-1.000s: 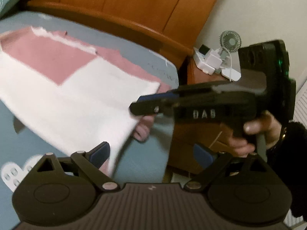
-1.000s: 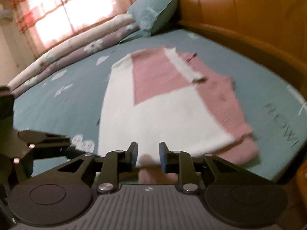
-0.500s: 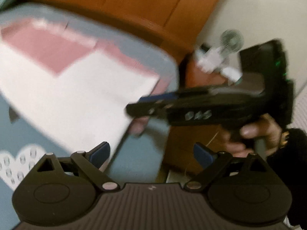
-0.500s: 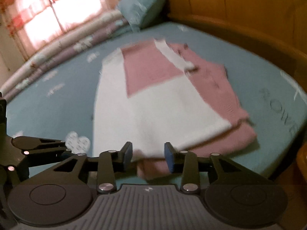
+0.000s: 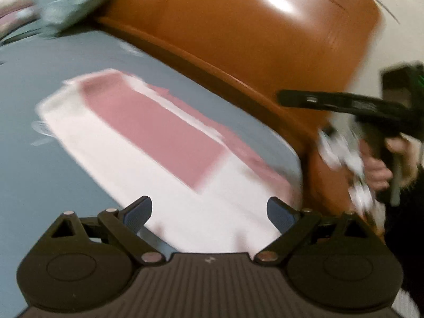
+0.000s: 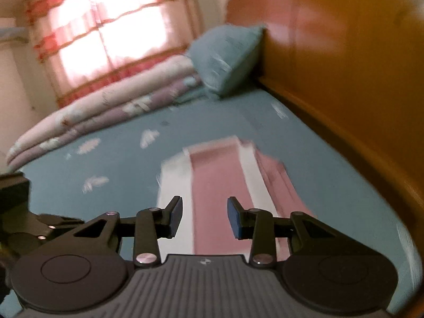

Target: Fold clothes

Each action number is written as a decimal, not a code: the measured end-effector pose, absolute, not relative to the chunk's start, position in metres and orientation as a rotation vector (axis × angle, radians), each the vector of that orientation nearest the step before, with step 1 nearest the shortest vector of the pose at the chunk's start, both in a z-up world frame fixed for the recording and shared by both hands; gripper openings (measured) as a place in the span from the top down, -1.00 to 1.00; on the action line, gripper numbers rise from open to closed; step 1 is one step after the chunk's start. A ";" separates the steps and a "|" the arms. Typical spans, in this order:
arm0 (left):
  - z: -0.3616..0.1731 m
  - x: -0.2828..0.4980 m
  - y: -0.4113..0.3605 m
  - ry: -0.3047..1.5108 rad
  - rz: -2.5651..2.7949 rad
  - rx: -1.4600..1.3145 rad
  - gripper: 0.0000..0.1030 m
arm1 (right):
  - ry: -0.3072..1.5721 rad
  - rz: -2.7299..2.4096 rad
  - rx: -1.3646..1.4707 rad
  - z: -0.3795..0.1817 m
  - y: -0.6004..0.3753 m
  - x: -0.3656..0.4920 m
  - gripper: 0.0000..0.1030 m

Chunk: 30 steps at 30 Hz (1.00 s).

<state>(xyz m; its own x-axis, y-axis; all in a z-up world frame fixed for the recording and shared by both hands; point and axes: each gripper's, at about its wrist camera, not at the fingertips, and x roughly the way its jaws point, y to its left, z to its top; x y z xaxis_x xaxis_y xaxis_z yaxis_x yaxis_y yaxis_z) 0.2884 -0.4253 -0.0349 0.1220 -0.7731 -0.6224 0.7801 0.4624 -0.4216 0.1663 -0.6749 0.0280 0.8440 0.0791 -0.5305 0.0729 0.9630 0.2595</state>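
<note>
- On the left I have my left gripper [image 5: 209, 213], jaws spread wide with nothing between the pads; the white hem of the pink-and-white sweater [image 5: 164, 143] only passes behind them, flat on the blue bedsheet [image 5: 53, 185].
- The sweater lies folded into a long strip near the wooden bed frame [image 5: 238, 79], its near end close to the mattress edge. I judge the next fold is end to end, so I'd bring both grippers down on the near hem, one at each corner.
- I'd pinch all the layers at once; the pink layer underneath sticks out past the white one and could slip away.
- On the right, my right gripper [image 6: 204, 216] is partly open and empty; its jaws have just been opening, with the sweater lying below them, not touched.
- The picture is smeared, so I'd steady both hands before committing.
- I'd carry the hem toward the blue pillow [image 6: 225, 58] end, level, to keep the edges square.
</note>
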 end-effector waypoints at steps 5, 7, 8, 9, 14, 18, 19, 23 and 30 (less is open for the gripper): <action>-0.033 0.386 -0.419 0.957 -1.041 -0.249 -0.81 | 0.620 0.049 0.266 0.035 -0.679 0.282 0.16; -0.038 0.423 -0.417 0.965 -1.005 -0.390 -0.81 | 0.661 0.063 0.275 0.021 -0.679 0.328 0.26; -0.042 0.435 -0.418 0.968 -0.991 -0.436 -0.81 | 0.679 0.064 0.266 0.012 -0.677 0.350 0.37; -0.048 0.451 -0.416 0.962 -0.957 -0.496 -0.81 | 0.697 0.065 0.257 0.003 -0.675 0.372 0.56; -0.080 0.484 -0.403 0.936 -0.818 -0.635 -0.81 | 0.748 0.072 0.243 -0.045 -0.662 0.450 0.58; -0.101 0.485 -0.393 0.925 -0.776 -0.605 -0.81 | 0.789 0.084 0.247 -0.075 -0.649 0.488 0.58; -0.105 0.485 -0.392 0.921 -0.781 -0.592 -0.81 | 0.807 0.078 0.222 -0.083 -0.644 0.496 0.58; -0.116 0.482 -0.383 0.906 -0.784 -0.563 -0.81 | 0.857 0.034 0.186 -0.116 -0.634 0.522 0.60; -0.118 0.487 -0.364 0.911 -0.788 -0.566 -0.81 | 0.799 0.038 0.322 -0.107 -0.646 0.512 0.60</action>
